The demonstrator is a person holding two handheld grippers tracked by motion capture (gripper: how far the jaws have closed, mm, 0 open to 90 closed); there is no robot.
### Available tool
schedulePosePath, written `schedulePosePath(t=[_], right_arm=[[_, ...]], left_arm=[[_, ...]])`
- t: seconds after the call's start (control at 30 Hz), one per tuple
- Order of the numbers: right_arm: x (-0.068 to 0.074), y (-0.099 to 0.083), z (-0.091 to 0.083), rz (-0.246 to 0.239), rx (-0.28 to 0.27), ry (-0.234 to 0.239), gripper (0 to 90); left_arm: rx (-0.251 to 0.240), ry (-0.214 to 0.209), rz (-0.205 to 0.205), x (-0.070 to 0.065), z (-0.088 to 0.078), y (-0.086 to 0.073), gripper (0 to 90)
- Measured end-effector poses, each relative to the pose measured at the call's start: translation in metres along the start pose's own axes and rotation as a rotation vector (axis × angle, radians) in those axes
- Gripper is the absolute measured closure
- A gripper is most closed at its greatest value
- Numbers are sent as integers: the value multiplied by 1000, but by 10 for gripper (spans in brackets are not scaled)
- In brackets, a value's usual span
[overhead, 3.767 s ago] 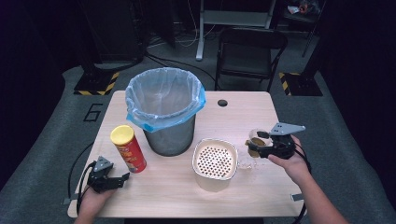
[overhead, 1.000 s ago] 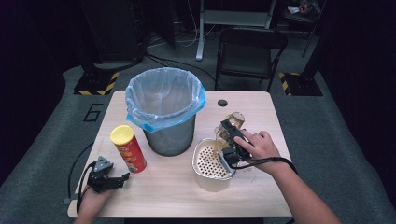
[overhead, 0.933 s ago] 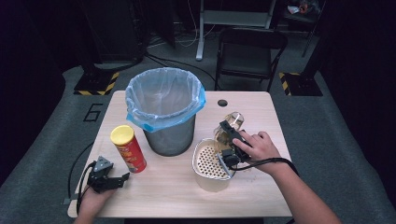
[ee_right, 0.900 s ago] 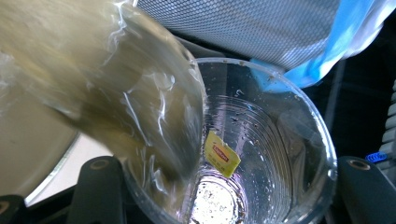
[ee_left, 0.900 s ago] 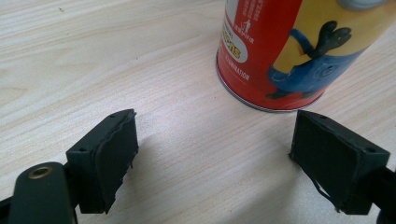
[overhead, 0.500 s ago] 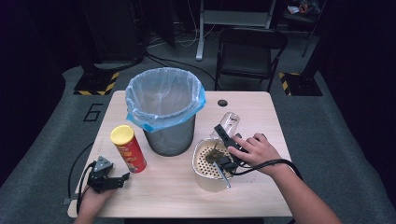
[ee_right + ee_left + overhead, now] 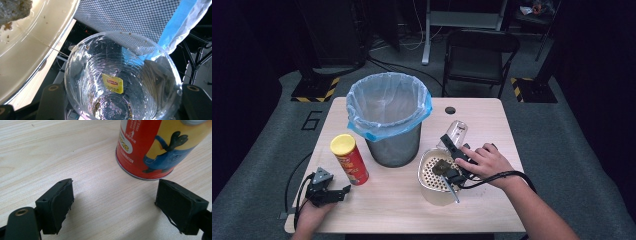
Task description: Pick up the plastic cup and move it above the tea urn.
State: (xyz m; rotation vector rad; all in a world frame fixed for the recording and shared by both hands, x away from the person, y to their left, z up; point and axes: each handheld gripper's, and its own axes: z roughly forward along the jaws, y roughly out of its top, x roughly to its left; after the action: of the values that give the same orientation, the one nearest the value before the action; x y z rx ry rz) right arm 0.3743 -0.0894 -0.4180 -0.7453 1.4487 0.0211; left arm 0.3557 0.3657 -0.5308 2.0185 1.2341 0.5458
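Right gripper (image 7: 452, 159): my 2 jaws clamp the clear plastic cup (image 7: 122, 80), tipped over the strainer bowl (image 7: 428, 185) (tea tag inside).
Left gripper (image 7: 328, 188): jaws apart, empty, resting beside the chip can (image 7: 155, 145).

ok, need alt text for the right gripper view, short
A clear plastic cup held between the right gripper's two black fingers, seen down its open mouth, with a yellow tea-bag tag stuck inside and brown specks on its wet wall. Behind it are a cream strainer bowl, a mesh bin and its blue liner.
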Motion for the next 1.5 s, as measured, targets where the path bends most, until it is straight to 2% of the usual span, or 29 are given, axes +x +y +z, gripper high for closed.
schedulePosePath(t=[0.03,0.07,0.1,0.13,0.23,0.27,0.33,0.37,0.4,0.43,0.47,0.63,0.67,0.7,0.73,0.77,0.83,0.87,0.9,0.93,1.0,1.5], right_arm=[[-1,0,0,-2,-3,-3,367],[2,0,-2,22,4,44,368],[-1,0,-1,21,2,-16,367],[-3,0,-1,-2,-7,-19,367],[0,2,-3,40,2,-10,367],[-2,2,-3,27,-3,-6,367],[-1,2,-3,40,-2,-8,367],[0,3,-4,39,-3,39,367],[-2,3,-3,39,-4,-11,367],[-2,3,-3,39,-4,-11,367],[-1,3,-4,30,-5,35,367],[-1,2,-4,31,-5,35,367],[-1,2,-4,36,-6,22,367],[-3,2,-4,34,-5,-15,367],[-2,2,-4,22,-10,34,367],[-2,2,-4,22,-11,34,367],[-3,2,-4,27,-9,16,367],[-4,3,-4,24,-10,-29,367],[-6,3,-4,-4,-19,-34,367],[-7,3,-4,-16,-22,-34,367],[-5,2,-4,15,-14,-40,367],[-6,2,-5,18,-17,-47,366]], left_arm=[[0,0,1,0,0,0,145],[0,0,0,0,0,0,145],[-1,0,0,0,0,0,144],[0,0,0,0,0,0,145],[0,0,0,0,0,0,145],[-1,1,0,0,0,0,145],[-1,1,0,0,0,0,145],[0,-1,0,0,0,0,145],[-1,0,0,0,0,0,145],[-1,1,1,0,0,0,145],[0,0,0,0,0,0,145],[-1,0,1,0,0,0,145],[-1,1,1,0,0,0,145],[0,0,0,0,0,0,145],[-1,1,1,0,0,0,145],[-1,0,0,0,0,0,145],[-1,0,0,0,0,0,145],[0,0,0,0,0,0,145],[0,0,0,0,0,0,145],[-1,1,1,0,0,0,145],[-1,1,1,0,0,0,145],[0,0,0,0,0,0,145]])
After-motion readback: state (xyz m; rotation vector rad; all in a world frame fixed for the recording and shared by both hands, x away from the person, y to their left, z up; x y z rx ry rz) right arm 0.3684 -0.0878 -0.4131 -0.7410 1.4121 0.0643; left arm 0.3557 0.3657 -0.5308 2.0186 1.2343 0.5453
